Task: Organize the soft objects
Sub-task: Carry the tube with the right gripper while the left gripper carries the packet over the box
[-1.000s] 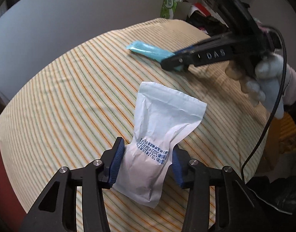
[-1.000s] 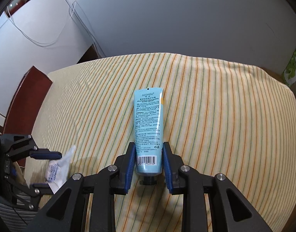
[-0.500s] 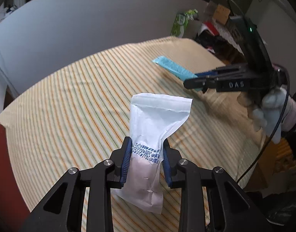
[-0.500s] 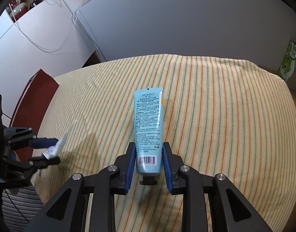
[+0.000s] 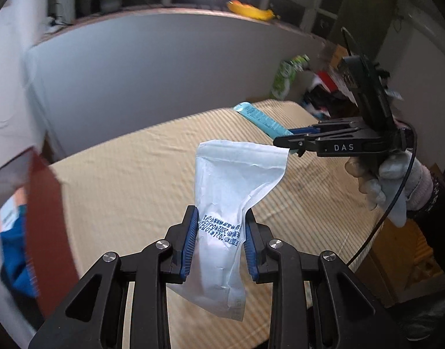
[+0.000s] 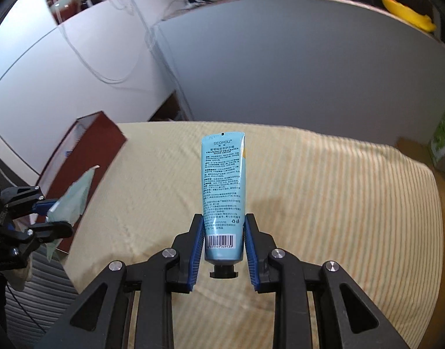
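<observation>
Pinching a white sachet (image 5: 222, 232) near its printed lower part in the left tongs (image 5: 219, 244), above the striped desk (image 5: 120, 180); gripping a blue hand-cream tube (image 6: 224, 192) cap-down in the right tongs (image 6: 224, 247). Likely bound for the red box (image 6: 85, 151) at ten o'clock.

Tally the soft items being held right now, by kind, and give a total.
White pouch, in the left gripper: 1
Blue hand cream tube, in the right gripper: 1
Total: 2
</observation>
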`<action>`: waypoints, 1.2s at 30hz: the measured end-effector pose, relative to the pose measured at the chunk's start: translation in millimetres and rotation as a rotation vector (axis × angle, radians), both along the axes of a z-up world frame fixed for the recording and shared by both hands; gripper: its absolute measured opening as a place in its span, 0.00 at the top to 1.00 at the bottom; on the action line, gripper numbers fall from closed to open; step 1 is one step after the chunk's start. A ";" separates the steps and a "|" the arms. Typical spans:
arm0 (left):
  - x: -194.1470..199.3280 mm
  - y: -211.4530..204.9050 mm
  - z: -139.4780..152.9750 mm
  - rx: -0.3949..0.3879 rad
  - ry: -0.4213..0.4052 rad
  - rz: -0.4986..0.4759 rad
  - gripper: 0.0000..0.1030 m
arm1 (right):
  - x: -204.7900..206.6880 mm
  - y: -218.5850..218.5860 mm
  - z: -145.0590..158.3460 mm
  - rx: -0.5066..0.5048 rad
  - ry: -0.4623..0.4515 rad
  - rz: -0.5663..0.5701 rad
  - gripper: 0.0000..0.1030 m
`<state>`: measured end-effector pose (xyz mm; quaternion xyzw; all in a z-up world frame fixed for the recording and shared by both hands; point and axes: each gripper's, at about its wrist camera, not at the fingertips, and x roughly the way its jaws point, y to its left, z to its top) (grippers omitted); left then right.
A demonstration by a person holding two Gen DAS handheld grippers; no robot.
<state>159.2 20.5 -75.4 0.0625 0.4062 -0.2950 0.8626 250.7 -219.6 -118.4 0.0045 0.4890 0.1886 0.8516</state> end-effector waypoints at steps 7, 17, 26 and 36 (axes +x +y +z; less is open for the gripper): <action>-17.5 72.1 20.9 0.017 -0.063 0.155 0.73 | 16.1 68.7 31.3 0.004 -0.055 0.100 0.76; -43.9 168.6 15.7 0.054 -0.070 0.387 0.73 | 43.7 181.5 45.7 -0.007 -0.072 0.254 0.76; -49.6 210.4 3.3 0.098 -0.075 0.517 0.73 | 62.2 276.3 42.3 -0.024 -0.045 0.370 0.76; -43.7 220.5 -3.0 0.190 -0.105 0.584 0.73 | 84.1 354.8 31.8 -0.050 -0.026 0.442 0.76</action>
